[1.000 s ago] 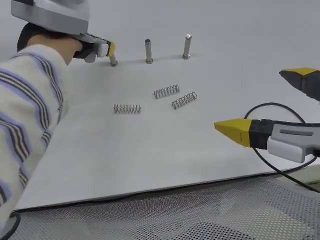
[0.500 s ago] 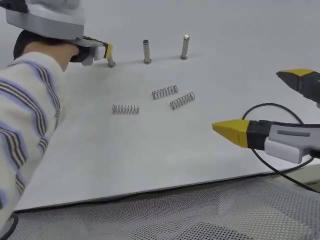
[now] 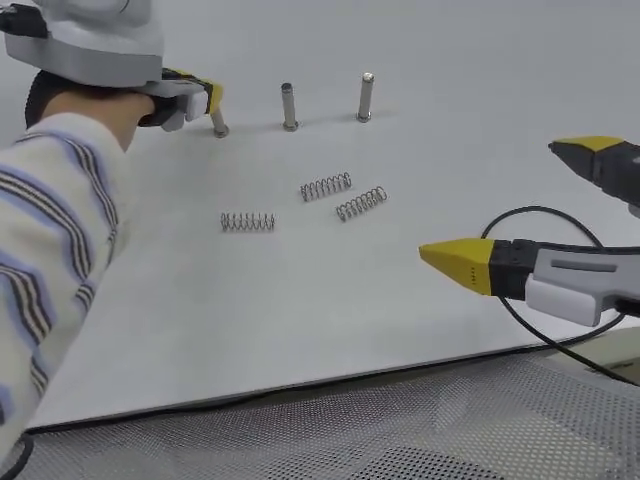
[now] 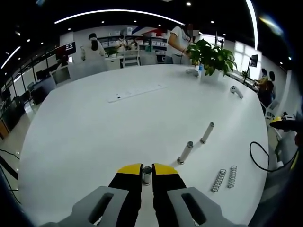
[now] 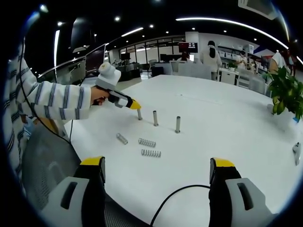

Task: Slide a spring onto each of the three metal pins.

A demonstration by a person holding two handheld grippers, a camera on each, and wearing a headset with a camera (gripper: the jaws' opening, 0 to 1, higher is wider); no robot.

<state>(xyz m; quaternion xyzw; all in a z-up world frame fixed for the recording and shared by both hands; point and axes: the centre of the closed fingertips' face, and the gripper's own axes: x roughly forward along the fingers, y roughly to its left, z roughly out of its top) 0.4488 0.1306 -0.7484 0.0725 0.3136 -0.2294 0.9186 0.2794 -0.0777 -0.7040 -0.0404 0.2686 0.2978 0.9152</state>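
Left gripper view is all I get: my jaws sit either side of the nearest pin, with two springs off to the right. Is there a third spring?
Observer: Yes. In the head view the left spring lies flat, apart from the middle spring and the right spring.
Operator: Where is the other gripper?
Observer: The right gripper hovers wide open over the near right part of the table, holding nothing.
Operator: How high am I on the pin?
Observer: The left gripper is on the upper part of the left pin; the pin's foot shows below the tips.
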